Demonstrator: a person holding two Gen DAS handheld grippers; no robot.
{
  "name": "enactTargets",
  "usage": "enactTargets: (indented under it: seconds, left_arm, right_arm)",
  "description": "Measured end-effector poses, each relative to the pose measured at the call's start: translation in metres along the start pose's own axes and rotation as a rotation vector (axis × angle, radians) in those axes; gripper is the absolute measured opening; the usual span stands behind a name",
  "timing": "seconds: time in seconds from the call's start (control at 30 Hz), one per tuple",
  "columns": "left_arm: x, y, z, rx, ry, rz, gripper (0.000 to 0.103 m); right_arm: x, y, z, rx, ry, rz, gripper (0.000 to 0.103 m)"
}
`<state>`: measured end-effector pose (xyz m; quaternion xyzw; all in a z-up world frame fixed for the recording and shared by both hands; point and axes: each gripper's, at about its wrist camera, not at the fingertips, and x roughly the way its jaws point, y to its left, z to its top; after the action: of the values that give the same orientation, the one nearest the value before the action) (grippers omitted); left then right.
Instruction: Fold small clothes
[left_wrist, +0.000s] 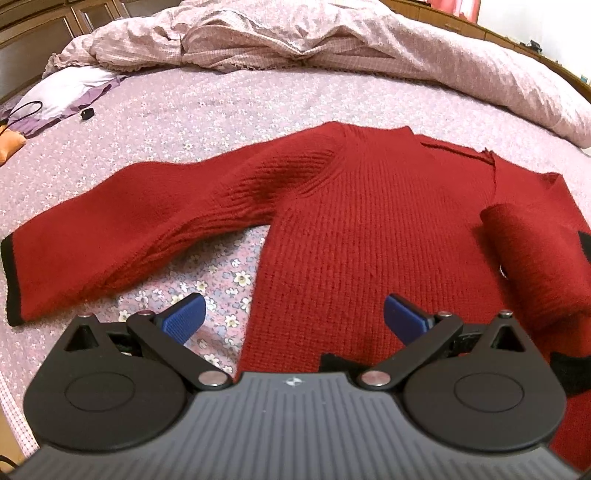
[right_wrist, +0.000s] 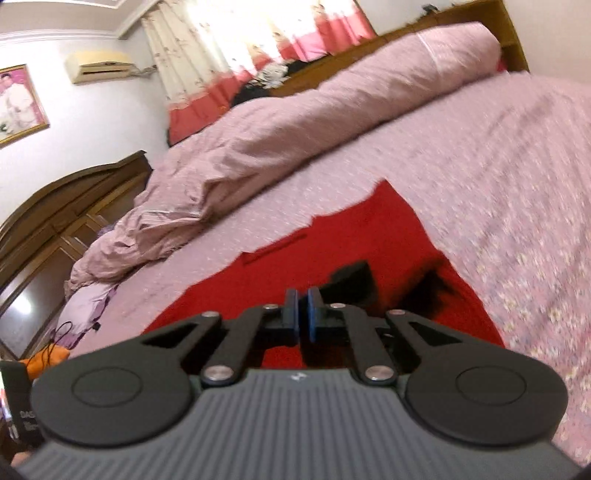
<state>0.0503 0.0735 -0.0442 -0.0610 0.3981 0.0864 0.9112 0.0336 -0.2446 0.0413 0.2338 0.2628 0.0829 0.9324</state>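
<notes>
A red knit sweater (left_wrist: 354, 221) lies flat on the floral bedsheet (left_wrist: 207, 110). Its left sleeve (left_wrist: 110, 236) stretches out to the left and ends in a black cuff (left_wrist: 9, 280). Its right sleeve (left_wrist: 532, 258) is folded over the body. My left gripper (left_wrist: 293, 314) is open and empty, hovering over the sweater's lower left edge. In the right wrist view the sweater (right_wrist: 332, 251) lies below my right gripper (right_wrist: 303, 314), whose blue pads are nearly together; I cannot tell whether they pinch the black cuff (right_wrist: 354, 280) just beyond them.
A crumpled pink duvet (left_wrist: 332, 40) lies along the far side of the bed. A white and purple cloth (left_wrist: 66, 96), a black cable (left_wrist: 22, 110) and an orange item (left_wrist: 9, 147) sit at the far left. A wooden wardrobe (right_wrist: 55, 229) stands beyond the bed.
</notes>
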Motion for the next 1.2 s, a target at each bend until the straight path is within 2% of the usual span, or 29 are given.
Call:
enactTargets:
  seconds: [0.13,0.23,0.47,0.7,0.83,0.97,1.1,1.13,1.2]
  left_arm:
    - [0.003,0.004,-0.001,-0.007,0.010,0.008,0.103]
    - [0.003,0.008,-0.001,-0.017,0.010,0.015,0.103]
    - [-0.001,0.027,0.001,-0.055,-0.002,0.046,0.103]
    - [-0.006,0.050,-0.003,-0.094,-0.009,0.095,0.103]
    - [-0.011,0.064,-0.004,-0.109,-0.022,0.127,0.103]
    - [-0.017,0.074,-0.003,-0.138,-0.037,0.141,0.103]
    - [-0.022,0.070,0.003,-0.127,-0.049,0.103,0.103]
    - [-0.023,0.067,0.004,-0.121,-0.050,0.091,0.103]
    - [-0.024,0.060,0.007,-0.108,-0.050,0.059,0.103]
  right_arm:
    - [0.003,0.001,0.004,0.031,0.014,0.046,0.007]
    - [0.011,0.012,0.009,0.059,0.030,0.120,0.007]
    - [0.038,0.084,0.013,-0.058,0.058,0.310,0.007]
    - [0.082,0.139,-0.015,-0.157,0.182,0.479,0.009]
    - [0.086,0.150,-0.026,-0.167,0.247,0.519,0.010]
    - [0.074,0.145,-0.029,-0.245,0.257,0.481,0.011]
    - [0.072,0.128,-0.024,-0.288,0.274,0.409,0.012]
    - [0.071,0.122,-0.022,-0.295,0.277,0.379,0.015]
    - [0.069,0.107,-0.019,-0.308,0.270,0.316,0.035]
